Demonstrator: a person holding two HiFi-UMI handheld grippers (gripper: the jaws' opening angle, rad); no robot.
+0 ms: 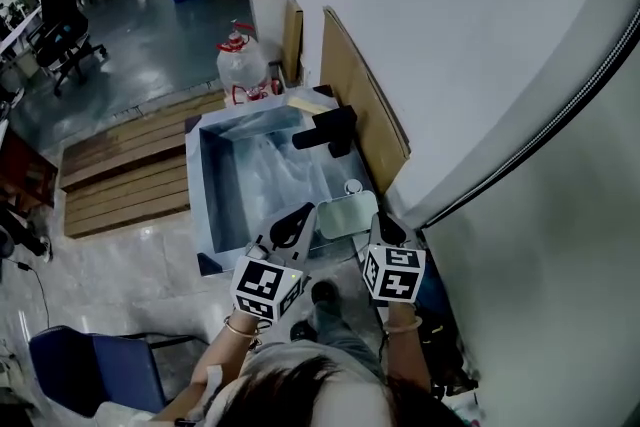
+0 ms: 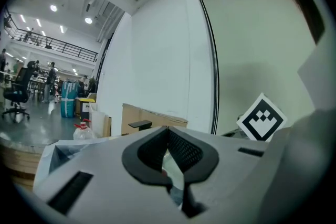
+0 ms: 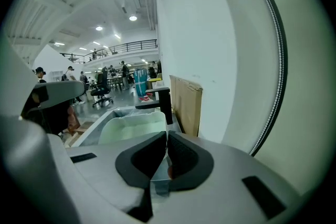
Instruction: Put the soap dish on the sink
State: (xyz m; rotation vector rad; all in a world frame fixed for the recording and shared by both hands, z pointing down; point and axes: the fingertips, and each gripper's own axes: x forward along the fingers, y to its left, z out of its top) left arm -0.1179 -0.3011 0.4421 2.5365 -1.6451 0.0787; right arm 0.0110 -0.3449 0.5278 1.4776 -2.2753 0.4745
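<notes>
The right gripper (image 3: 166, 135) has its jaws pinched on the near rim of the pale soap dish (image 1: 347, 213), at the steel sink's (image 1: 203, 185) near right corner. The left gripper (image 1: 292, 225), jaws pressed together, sits just beside the dish.

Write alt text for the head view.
Seen from above, the left gripper and right gripper pinch a pale soap dish from either side at the near end of a blue-grey sink. A black faucet stands on its right rim beside a white wall.
</notes>
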